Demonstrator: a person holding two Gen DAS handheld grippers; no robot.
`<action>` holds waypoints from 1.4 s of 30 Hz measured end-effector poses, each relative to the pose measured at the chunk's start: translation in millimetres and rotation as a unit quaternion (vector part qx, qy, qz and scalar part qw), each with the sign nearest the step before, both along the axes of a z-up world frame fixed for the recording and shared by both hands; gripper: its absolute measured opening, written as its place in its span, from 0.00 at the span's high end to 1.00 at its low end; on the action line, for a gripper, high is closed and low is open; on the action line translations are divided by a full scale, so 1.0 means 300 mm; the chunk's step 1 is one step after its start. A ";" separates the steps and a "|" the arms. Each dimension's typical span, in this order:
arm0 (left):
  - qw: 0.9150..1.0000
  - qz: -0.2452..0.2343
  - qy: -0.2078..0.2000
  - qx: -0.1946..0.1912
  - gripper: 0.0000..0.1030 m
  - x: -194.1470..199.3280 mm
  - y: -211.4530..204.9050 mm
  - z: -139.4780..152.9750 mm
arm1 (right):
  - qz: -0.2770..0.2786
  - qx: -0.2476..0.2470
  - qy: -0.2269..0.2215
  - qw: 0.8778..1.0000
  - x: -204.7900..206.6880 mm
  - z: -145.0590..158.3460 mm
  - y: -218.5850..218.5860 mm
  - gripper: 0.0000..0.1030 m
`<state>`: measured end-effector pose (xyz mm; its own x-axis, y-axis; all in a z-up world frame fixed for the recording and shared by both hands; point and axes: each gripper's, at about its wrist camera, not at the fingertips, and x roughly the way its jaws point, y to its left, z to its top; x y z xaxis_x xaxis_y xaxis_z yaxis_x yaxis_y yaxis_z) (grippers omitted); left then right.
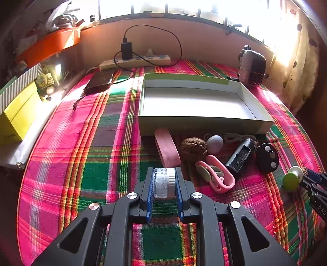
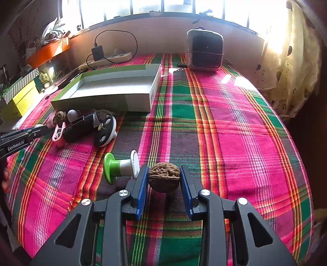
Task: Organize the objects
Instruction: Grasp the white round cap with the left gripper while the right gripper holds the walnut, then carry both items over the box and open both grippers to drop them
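left wrist: a small white ridged wheel is pinched by the left gripper over the plaid cloth, near the empty box.
right wrist: a walnut is clamped by the right gripper, w/ a green-white spool beside it.

cut off at right edge of left wrist view – right gripper, only its tips showing | hidden behind its finger – far end of spool | half-hidden in the pile – second walnut | blown out by glare – window panes
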<state>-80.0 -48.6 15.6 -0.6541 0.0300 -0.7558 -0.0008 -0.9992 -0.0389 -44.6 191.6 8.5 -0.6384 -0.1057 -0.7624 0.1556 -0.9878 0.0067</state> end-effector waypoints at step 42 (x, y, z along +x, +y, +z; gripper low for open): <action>0.999 -0.045 -0.025 0.004 0.84 -0.520 0.085 0.085 | 0.076 0.008 -0.005 0.997 -0.613 0.131 -0.297 0.69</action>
<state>-235.9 -23.2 41.2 -0.6103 0.0928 -0.7867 -0.0890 -0.9949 -0.0483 -228.4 102.5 47.9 -0.6077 -0.1888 -0.7714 0.3031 -0.9529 -0.0056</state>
